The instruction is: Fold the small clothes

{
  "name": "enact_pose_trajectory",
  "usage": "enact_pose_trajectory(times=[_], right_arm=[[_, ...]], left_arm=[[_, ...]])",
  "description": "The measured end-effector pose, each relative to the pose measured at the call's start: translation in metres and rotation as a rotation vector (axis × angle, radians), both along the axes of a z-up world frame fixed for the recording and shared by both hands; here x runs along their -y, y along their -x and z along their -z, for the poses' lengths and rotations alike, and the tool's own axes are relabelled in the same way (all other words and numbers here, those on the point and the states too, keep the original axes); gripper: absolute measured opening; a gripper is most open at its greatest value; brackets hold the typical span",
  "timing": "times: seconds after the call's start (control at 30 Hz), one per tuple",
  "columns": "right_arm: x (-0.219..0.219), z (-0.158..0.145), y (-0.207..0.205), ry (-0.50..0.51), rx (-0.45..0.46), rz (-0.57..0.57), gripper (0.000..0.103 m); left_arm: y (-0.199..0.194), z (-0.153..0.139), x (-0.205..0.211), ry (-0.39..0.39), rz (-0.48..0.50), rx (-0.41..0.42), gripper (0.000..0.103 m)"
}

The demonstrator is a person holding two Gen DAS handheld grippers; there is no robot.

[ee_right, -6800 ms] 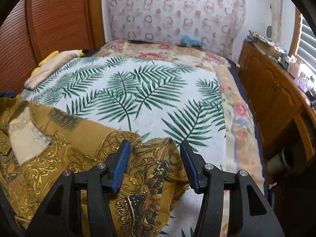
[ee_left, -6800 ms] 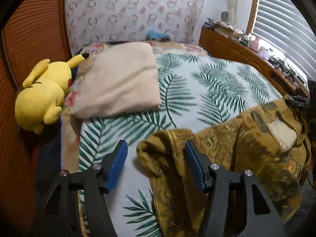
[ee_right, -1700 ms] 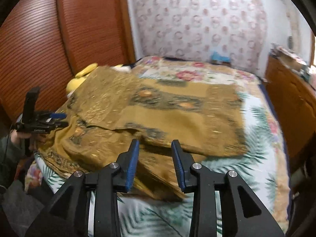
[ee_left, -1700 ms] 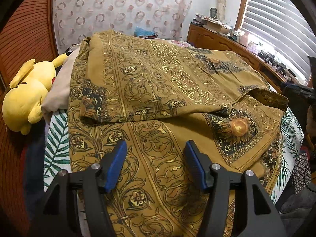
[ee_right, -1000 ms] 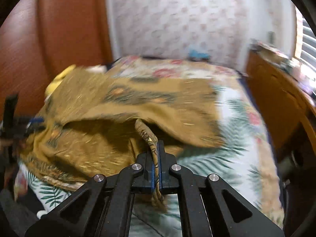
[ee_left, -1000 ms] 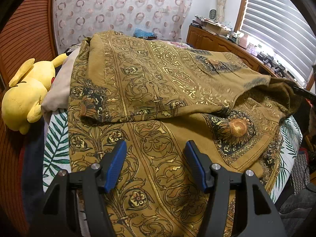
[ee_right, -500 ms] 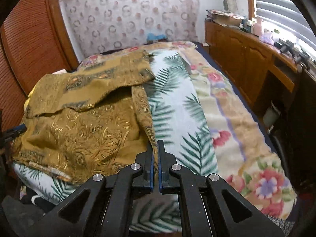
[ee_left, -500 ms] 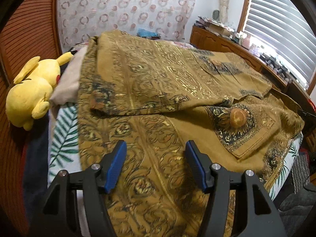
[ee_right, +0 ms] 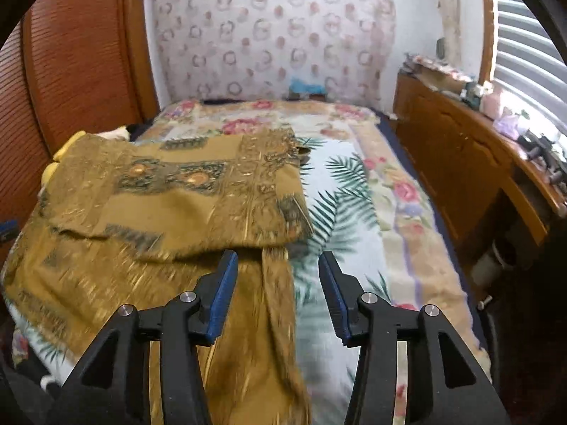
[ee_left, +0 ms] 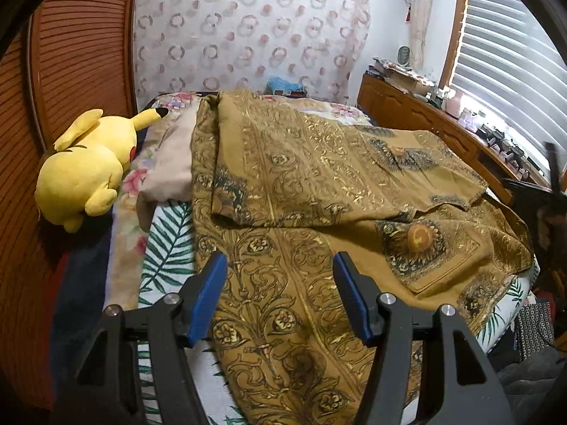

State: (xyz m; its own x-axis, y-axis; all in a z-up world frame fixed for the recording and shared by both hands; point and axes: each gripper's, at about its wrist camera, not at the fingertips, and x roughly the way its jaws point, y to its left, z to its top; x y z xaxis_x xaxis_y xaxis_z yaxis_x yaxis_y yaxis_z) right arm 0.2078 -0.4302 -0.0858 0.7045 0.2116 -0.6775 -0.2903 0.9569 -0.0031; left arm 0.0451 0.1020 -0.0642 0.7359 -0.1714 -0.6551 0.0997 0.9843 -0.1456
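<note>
A mustard-gold patterned garment (ee_left: 319, 184) lies spread over the bed, its far half folded over the near half. In the right wrist view the garment (ee_right: 170, 194) covers the bed's left side, and a strip of it runs down between the fingers. My left gripper (ee_left: 280, 276) is open and empty above the garment's near edge. My right gripper (ee_right: 276, 276) is open above that loose strip, holding nothing.
A yellow plush toy (ee_left: 85, 166) lies at the bed's left edge beside a beige pillow (ee_left: 173, 166). The palm-leaf bedspread (ee_right: 347, 212) shows on the right. A wooden dresser (ee_right: 471, 163) with clutter runs along the right wall. Wooden panelling (ee_left: 71, 71) stands on the left.
My right gripper was shut on the garment's edge half a second ago; it has now opened and let the strip drop. The left gripper stays open and has pulled back slightly.
</note>
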Motion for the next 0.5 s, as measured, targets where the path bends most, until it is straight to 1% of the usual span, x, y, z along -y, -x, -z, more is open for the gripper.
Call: enact_pose_trajectory(times=[0.1, 0.17, 0.23, 0.3, 0.33, 0.37, 0.4, 0.47, 0.5], right_arm=[[-0.006, 0.014, -0.042, 0.007, -0.073, -0.007, 0.048], [-0.007, 0.028, -0.068, -0.005, -0.15, -0.006, 0.048], [-0.007, 0.036, -0.081, -0.008, -0.19, 0.007, 0.048], [-0.011, 0.041, -0.091, 0.001, -0.215, 0.0, 0.036], [-0.013, 0.04, -0.093, -0.002, -0.209, -0.009, 0.026], [-0.015, 0.039, -0.094, -0.007, -0.205, -0.023, 0.019], [-0.018, 0.036, -0.094, -0.007, -0.197, -0.038, 0.006], [-0.027, 0.028, -0.092, 0.019, -0.146, -0.063, 0.005], [-0.031, 0.022, -0.09, 0.016, -0.119, -0.082, 0.004]], left_arm=[[0.003, -0.002, 0.002, 0.004, 0.012, 0.008, 0.061], [0.006, -0.002, 0.001, 0.005, 0.019, 0.008, 0.061], [0.007, 0.0, 0.003, 0.002, 0.028, 0.003, 0.061], [0.009, 0.002, 0.004, -0.006, 0.031, -0.001, 0.061], [0.009, 0.002, 0.005, -0.01, 0.033, -0.003, 0.061], [0.011, 0.003, 0.005, -0.012, 0.034, -0.004, 0.061], [0.011, 0.004, 0.006, -0.014, 0.034, -0.006, 0.061], [0.011, 0.005, 0.006, -0.014, 0.035, -0.006, 0.061], [0.012, 0.005, 0.007, -0.013, 0.035, -0.006, 0.061]])
